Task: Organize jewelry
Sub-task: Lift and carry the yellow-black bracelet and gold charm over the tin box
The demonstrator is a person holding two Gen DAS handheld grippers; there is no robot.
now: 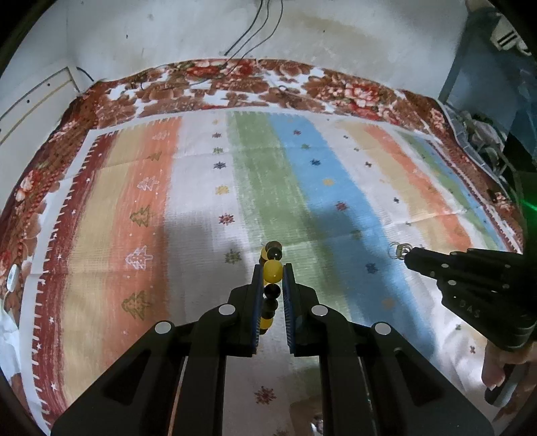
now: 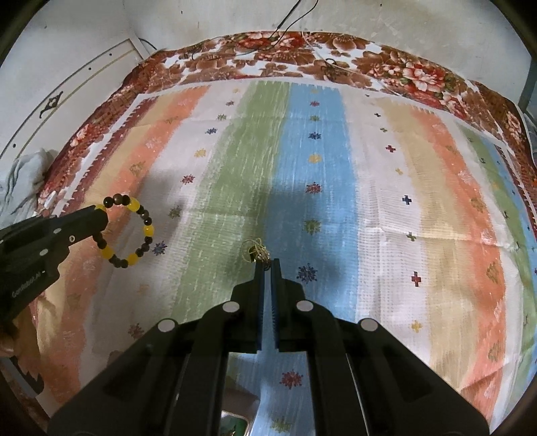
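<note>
We've got both pieces off the cloth right now. Left gripper [image 1: 272, 268] is clamped on the bead bracelet [image 2: 129, 231], pinching a yellow bead at the tips; the rest of the loop hangs free, left of centre over the orange stripe. Right gripper [image 2: 267, 263] is nearly closed on a small gold earring [image 2: 257, 252], held just at the tips over the green and blue stripes. Bracelet looks light but the beads are round and glossy, so we expect it to roll or slip in the pads; gripping the cord between beads should hold better. Earring is tiny, thin wire, probably bends easily, so go gentle and take it by the hook. Surface is a striped woven cloth [image 2: 386, 201] over a floral blanket [image 2: 412, 72], soft, slightly creased; small pieces could snag. Far side: stained white wall [image 1: 335, 30] with loose cables [image 1: 255, 30], cluttered shelf far right.
</note>
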